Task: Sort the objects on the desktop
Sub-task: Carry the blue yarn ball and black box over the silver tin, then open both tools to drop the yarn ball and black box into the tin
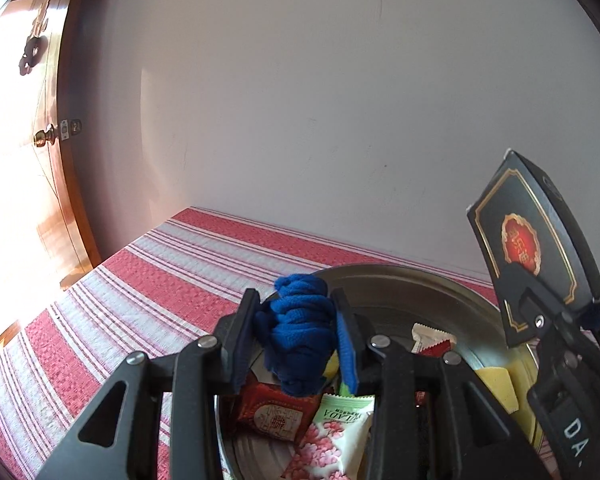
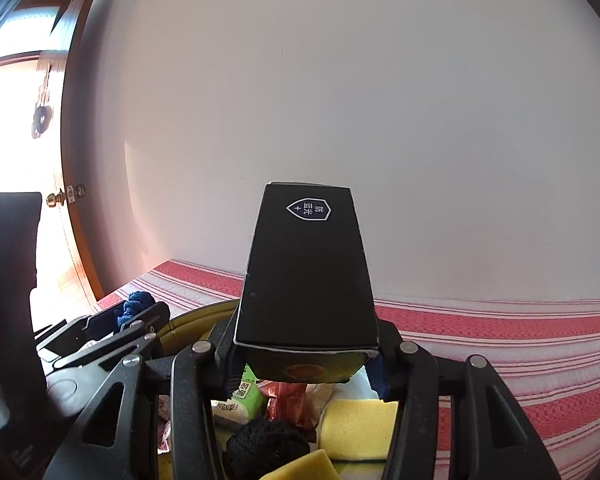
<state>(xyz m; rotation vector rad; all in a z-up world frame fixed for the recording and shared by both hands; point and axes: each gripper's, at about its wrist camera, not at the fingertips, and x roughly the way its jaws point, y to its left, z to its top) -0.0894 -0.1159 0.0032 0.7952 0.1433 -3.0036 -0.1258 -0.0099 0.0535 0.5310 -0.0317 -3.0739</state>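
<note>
My left gripper [image 1: 296, 320] is shut on a bunched blue cloth [image 1: 300, 332] and holds it above a round metal tray [image 1: 400, 284]. My right gripper [image 2: 306, 354] is shut on a black box [image 2: 306, 268] with gold trim and a red seal; the box also shows in the left wrist view [image 1: 528, 248], held upright above the tray's right side. In the tray lie a red snack packet [image 1: 276, 412], a green and pink packet [image 1: 336, 436], yellow sponges [image 2: 360, 424] and a black cloth ball [image 2: 266, 446].
The tray stands on a red and white striped tablecloth [image 1: 160, 280] against a white wall. A wooden door [image 1: 24, 140] with a brass knob is at the left. The tablecloth stretches to the right of the tray [image 2: 520, 352].
</note>
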